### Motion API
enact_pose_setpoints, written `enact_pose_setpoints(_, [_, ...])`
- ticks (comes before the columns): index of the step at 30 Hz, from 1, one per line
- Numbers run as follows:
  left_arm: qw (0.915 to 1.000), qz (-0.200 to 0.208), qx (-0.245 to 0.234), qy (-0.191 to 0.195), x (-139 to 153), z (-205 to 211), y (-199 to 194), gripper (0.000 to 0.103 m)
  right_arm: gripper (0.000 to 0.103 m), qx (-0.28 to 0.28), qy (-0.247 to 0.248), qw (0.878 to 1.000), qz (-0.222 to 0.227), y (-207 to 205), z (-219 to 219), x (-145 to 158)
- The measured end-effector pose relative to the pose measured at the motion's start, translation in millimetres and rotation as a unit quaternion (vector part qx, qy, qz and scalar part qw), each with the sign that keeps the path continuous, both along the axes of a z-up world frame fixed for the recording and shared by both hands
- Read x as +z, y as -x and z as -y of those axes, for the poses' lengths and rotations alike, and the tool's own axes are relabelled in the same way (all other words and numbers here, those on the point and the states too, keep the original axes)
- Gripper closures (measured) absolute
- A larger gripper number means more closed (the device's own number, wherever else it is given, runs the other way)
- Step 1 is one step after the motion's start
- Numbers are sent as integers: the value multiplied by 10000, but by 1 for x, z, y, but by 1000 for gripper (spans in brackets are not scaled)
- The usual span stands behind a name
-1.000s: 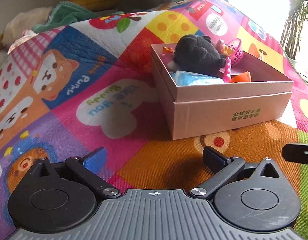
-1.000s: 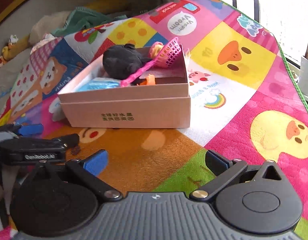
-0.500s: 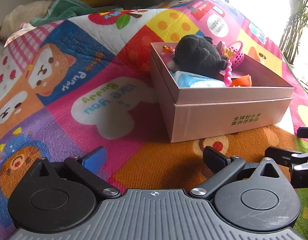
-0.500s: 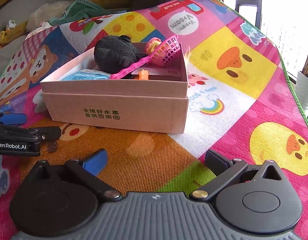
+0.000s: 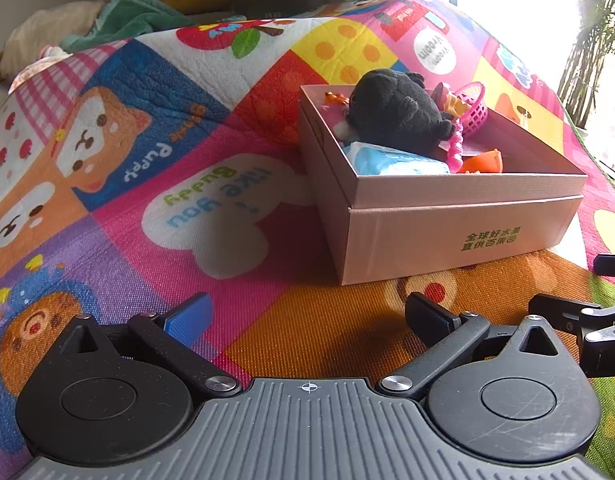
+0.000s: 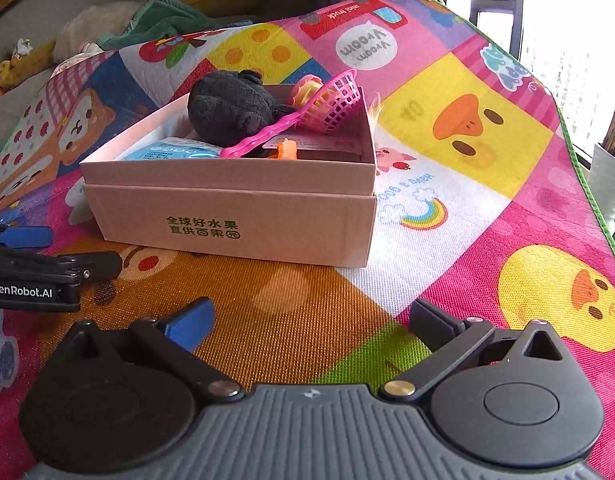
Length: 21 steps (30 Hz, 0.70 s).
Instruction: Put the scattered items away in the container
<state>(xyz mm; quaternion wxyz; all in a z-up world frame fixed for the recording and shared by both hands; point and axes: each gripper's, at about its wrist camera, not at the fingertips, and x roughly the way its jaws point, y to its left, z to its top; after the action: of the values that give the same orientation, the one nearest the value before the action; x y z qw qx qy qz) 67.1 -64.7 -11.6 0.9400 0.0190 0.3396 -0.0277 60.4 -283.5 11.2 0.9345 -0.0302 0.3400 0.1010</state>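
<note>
On the play mat, toward the right of the left wrist view: pink cardboard box, standing flat, open top. Inside, packed together: black plush toy, blue wipes packet against the near wall, pink net basket with its handle across the pile, orange plastic piece. No loose items visible on the surrounding mat; judged complete or nearly so. Both tools held low and back from the box, likely clear of the finished load. Left gripper: fingers spread wide, released, nothing between them, touching nothing. Right gripper: fingers equally wide apart, empty, just above the mat.
</note>
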Motion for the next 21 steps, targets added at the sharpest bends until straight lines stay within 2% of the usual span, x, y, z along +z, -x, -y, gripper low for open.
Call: enact_pose_setpoints(21, [10000, 3, 0, 2, 0, 0, 0, 0, 0, 0, -7, 10000, -2, -1, 2, 0])
